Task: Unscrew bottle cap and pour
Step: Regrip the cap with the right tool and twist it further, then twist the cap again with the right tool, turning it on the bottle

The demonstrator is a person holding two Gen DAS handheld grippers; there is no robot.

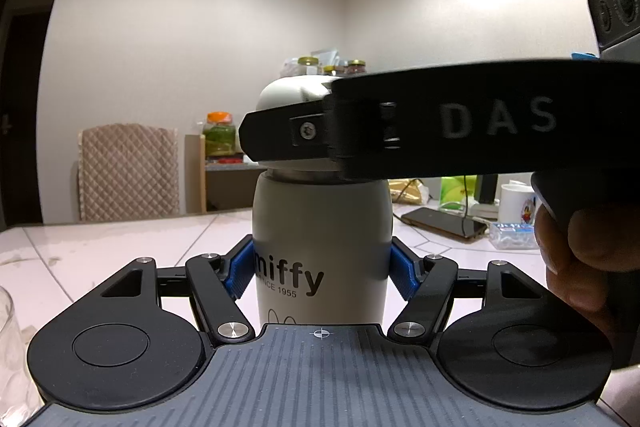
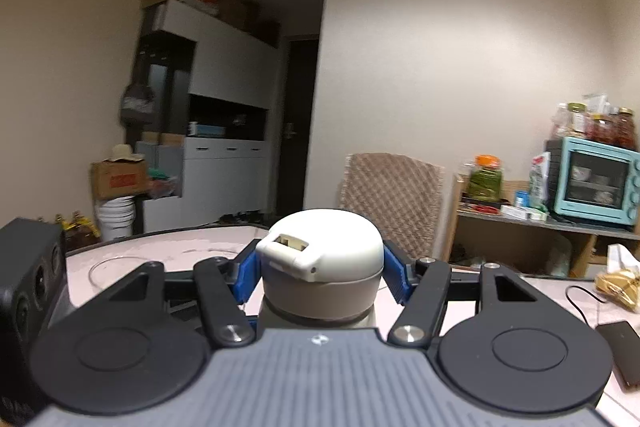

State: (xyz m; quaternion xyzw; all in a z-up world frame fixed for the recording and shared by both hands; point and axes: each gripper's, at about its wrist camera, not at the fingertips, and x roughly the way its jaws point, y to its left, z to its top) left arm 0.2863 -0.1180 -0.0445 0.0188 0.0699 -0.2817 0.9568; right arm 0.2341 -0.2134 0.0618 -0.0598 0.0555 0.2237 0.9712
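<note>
A grey "miffy" bottle (image 1: 320, 227) stands upright on the pale table (image 1: 120, 243). My left gripper (image 1: 322, 269) is shut on its body, blue pads (image 1: 240, 271) pressing both sides. The white domed cap (image 2: 324, 247) sits on top of the bottle. My right gripper (image 2: 320, 271) is shut on that cap, its blue pads (image 2: 246, 277) against the cap's sides. In the left wrist view the right gripper's black finger (image 1: 288, 135) crosses in front of the cap (image 1: 284, 95), and a person's hand (image 1: 580, 259) holds that tool at the right.
A clear glass (image 1: 10, 347) stands at the near left; its rim (image 2: 120, 263) shows beyond the right gripper. A phone (image 1: 444, 223), a white mug (image 1: 516, 203) and a small box (image 1: 512, 233) lie to the right. A padded chair (image 2: 390, 195) stands behind the table.
</note>
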